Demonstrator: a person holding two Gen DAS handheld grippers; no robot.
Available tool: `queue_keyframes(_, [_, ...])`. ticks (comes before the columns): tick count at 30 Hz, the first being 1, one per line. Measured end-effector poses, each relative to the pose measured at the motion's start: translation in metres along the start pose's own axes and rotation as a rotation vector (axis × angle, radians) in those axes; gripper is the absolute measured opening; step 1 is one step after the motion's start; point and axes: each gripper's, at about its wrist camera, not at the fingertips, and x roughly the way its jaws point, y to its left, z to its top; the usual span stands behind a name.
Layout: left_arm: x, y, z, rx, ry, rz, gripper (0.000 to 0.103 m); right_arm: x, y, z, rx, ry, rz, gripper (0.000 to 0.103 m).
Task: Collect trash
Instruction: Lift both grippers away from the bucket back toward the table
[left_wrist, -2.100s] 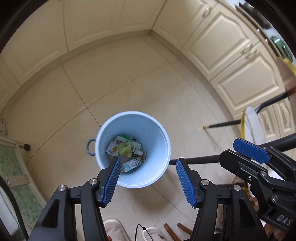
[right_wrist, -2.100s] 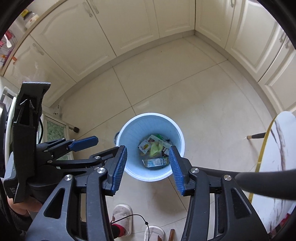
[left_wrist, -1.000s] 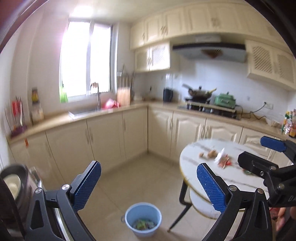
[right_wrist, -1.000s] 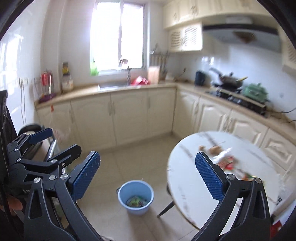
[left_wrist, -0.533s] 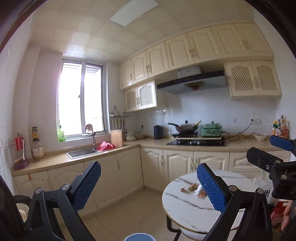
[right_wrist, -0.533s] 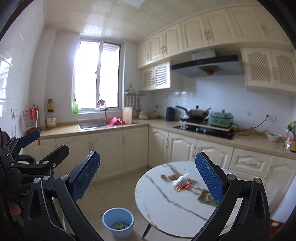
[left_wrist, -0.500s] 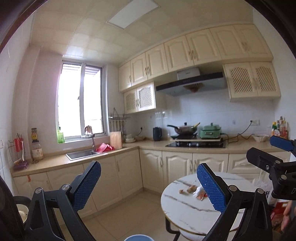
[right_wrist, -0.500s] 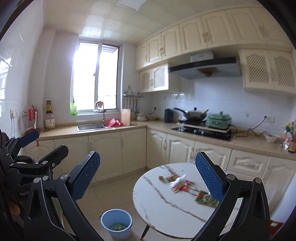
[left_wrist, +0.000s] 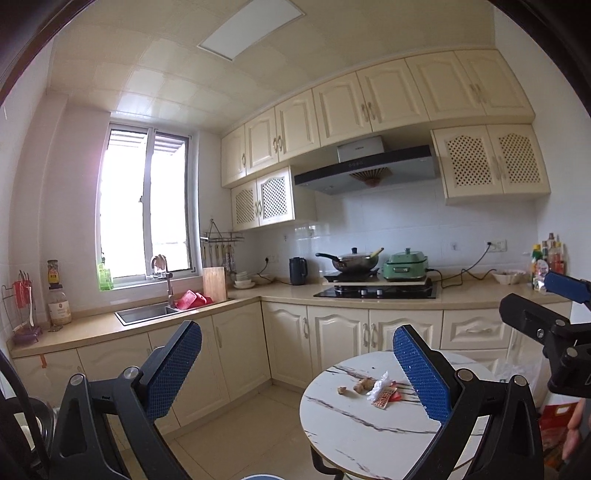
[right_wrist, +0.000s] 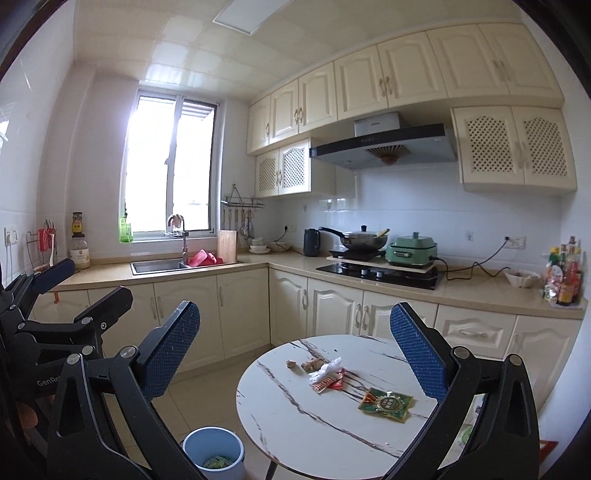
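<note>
A round white marble-look table carries trash: a green and gold wrapper, a red and white wrapper with crumpled white paper, and small brown scraps. A light blue bin with trash inside stands on the floor left of the table; only its rim shows in the left wrist view. My left gripper and right gripper are both held level, wide open and empty, well short of the table.
Cream cabinets run along the far walls with a sink, a hob with a pan and a green cooker. Bottles stand at the right end of the counter. Open floor lies between table and cabinets.
Both grippers have swung up from pointing down into the bin to looking level across the kitchen, and their jaws have spread wider. In the last half second the view barely shifts.
</note>
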Motion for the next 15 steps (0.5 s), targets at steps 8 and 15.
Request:
queue_keyframes(8, [0.090,-0.011,0.011,0.007,0.116,-0.022,0.102,0.047,-0.045,-0.021,0.048,0.091,-0.063,0.103])
queue_keyframes(15, [0.199,-0.028,0.003,-0.007,0.296,-0.095,0.102,0.118,-0.101,-0.071,0.135,0.252,-0.125,0.103])
